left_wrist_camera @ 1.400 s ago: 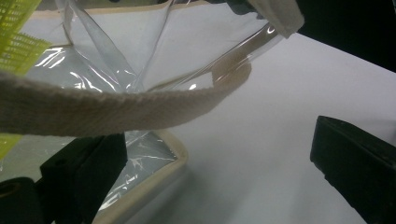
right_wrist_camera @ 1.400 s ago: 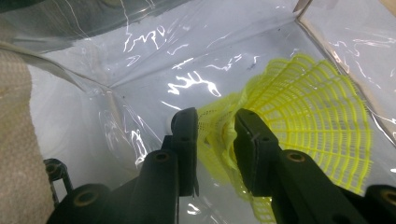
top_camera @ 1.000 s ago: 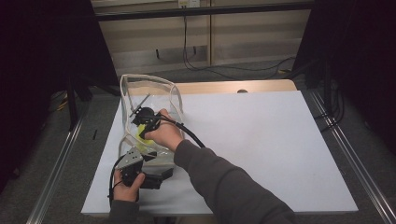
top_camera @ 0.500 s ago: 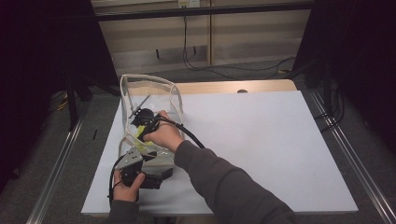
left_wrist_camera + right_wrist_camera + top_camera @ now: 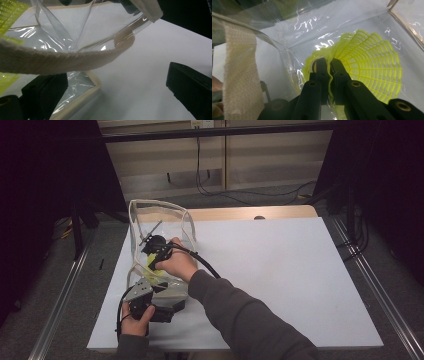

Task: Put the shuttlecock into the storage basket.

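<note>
**A:** What fills the scene, biggest thing first?

**B:** A white table [image 5: 280, 270] under dim light, with a person leaning in from the near edge. At its left end stands a clear plastic bag [image 5: 160, 225] trimmed in cream webbing, its mouth gaping toward the person.

**A:** Why does the mouth stay agape?

**B:** The left gripper [image 5: 150, 306] sits at the bag's near rim, seemingly to steady it. In the left gripper view its jaws stand wide apart, one at each lower corner; a cream strap [image 5: 62, 58] loops across in front of them, and nothing is pinched between them. Whether a jaw rests against the plastic I cannot tell.

**A:** And the other hand?

**B:** The right gripper [image 5: 327, 65] reaches down through the opening, well inside the bag. Its jaws have just been closing and now stand nearly together, clamped on the rim of a yellow plastic shuttlecock [image 5: 372, 65].

**A:** Where exactly is the shuttlecock?

**B:** Inside the bag, low down against the clear wall, its mesh skirt fanned out to the right of the jaws in the right gripper view. From above, a flash of yellow [image 5: 150, 262] shows beneath the right hand.

**A:** Why grip the rim?

**B:** Judging by the pictures, the thin skirt edge is the one part narrow jaws can bite; the work looks like moving it through the bag's mouth.
</note>
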A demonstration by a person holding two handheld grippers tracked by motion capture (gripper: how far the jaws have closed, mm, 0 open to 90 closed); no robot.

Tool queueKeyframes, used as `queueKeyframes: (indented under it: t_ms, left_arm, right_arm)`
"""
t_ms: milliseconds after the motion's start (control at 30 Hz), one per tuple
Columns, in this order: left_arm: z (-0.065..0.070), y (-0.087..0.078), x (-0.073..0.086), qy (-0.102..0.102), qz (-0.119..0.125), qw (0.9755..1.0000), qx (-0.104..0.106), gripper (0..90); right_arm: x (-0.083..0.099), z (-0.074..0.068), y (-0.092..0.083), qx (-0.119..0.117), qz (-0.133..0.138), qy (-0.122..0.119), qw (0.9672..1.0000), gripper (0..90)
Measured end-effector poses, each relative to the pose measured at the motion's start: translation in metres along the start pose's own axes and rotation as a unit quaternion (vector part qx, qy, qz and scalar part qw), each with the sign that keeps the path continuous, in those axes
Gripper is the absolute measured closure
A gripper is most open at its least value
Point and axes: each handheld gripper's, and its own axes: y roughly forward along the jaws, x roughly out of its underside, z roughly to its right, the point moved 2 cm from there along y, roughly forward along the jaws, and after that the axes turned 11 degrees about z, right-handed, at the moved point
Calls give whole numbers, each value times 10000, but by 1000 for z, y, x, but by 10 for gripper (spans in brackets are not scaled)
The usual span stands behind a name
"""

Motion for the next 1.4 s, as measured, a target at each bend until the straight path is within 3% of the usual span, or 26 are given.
queueKeyframes:
  t_ms: [100,133,333,500,1000,1400]
  left_arm:
    - [0,0,0,-3,-2,10000,1,38]
    - [0,0,0,-5,2,10000,0,38]
    - [0,0,0,4,24,10000,-15,38]
    - [0,0,0,7,24,10000,-22,38]
    - [0,0,0,11,30,10000,-9,38]
    - [0,-1,-1,9,65,10000,3,38]
  right_arm:
    - [1,-1,1,-75,-23,16,10000,810]
    - [1,-1,2,-18,-32,38,10000,735]
    - [1,0,3,61,-45,90,9999,686]
    - [1,1,2,182,-49,126,9997,566]
    - [3,4,-2,364,-216,211,9989,510]
    - [2,8,-19,583,-186,364,9975,340]
